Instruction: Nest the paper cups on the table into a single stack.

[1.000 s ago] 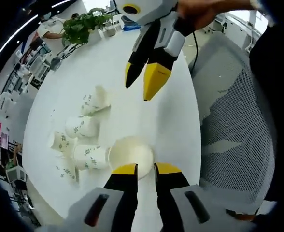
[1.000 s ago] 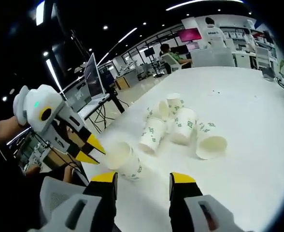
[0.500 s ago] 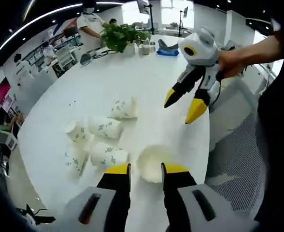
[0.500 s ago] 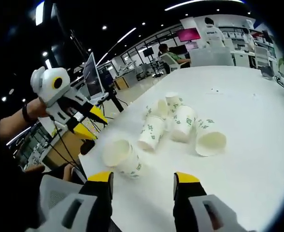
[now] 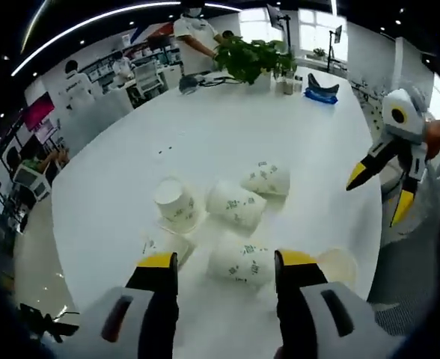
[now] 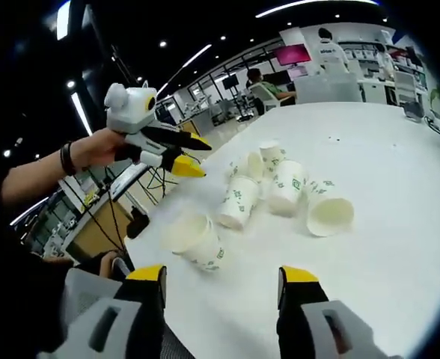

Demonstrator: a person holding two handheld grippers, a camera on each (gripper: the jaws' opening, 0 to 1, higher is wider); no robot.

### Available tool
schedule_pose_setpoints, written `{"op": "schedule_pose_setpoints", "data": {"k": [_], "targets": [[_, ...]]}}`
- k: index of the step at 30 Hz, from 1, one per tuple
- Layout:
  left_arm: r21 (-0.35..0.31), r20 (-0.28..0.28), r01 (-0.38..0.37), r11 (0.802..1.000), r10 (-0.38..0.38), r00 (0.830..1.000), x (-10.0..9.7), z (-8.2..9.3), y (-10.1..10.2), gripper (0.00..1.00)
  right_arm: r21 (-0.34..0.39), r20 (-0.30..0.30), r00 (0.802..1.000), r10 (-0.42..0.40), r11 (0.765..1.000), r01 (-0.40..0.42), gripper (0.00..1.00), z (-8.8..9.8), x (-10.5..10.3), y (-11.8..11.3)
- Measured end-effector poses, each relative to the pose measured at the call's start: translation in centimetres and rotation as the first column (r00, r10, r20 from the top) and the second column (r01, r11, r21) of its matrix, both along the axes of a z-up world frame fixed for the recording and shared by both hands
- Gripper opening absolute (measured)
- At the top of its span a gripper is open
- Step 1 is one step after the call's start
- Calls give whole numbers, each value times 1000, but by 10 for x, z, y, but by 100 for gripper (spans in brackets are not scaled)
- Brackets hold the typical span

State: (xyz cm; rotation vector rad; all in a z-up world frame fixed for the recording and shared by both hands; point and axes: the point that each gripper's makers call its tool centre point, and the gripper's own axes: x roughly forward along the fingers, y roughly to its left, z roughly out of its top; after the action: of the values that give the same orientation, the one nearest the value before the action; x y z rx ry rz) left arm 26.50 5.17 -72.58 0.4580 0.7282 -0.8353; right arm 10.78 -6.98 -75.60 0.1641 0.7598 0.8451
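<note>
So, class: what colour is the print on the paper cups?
Green on white paper cups, clearest in the right gripper view.

White paper cups with green print [image 5: 236, 203] [image 6: 286, 187] lie tipped on their sides in a loose cluster on the table, one upright [image 5: 174, 203], another apart near the edge [image 6: 195, 239].

Left gripper [image 5: 224, 263]: grey moulded body, two black jaws with yellow tips, a dark slot on each shoulder. Seen from the right gripper view [image 6: 181, 152]: white-grey rounded housing, long black jaws ending in yellow points. Hand [image 6: 100, 147] gripping it wears a dark wristband [image 6: 67, 158].

Right gripper [image 6: 224, 280]: same grey body, black jaws, yellow tips. Black cable [image 6: 104, 217] hangs below the left gripper.
</note>
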Motion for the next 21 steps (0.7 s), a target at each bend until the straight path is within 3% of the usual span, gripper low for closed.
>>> {"op": "schedule_pose_setpoints", "data": {"k": [6,13,14,21], "targets": [[2,5,-2,1000,2,1000,38,-8,-8,57,-9,-6,1000,-10,1000,10,61,-4,-6,-3],[-25,-6,-31,999,30,1000,67,-10,-22,60,-22,-14,1000,-10,1000,10,61,-7,-14,-2],[-19,-8,-37,999,36,999,80,-15,-23,60,-20,-15,1000,-14,1000,13,61,-6,-15,-2],[-13,-28,-57,998,56,998,116,-25,-36,57,-16,-26,999,-40,999,39,61,-10,-14,-6]]}}
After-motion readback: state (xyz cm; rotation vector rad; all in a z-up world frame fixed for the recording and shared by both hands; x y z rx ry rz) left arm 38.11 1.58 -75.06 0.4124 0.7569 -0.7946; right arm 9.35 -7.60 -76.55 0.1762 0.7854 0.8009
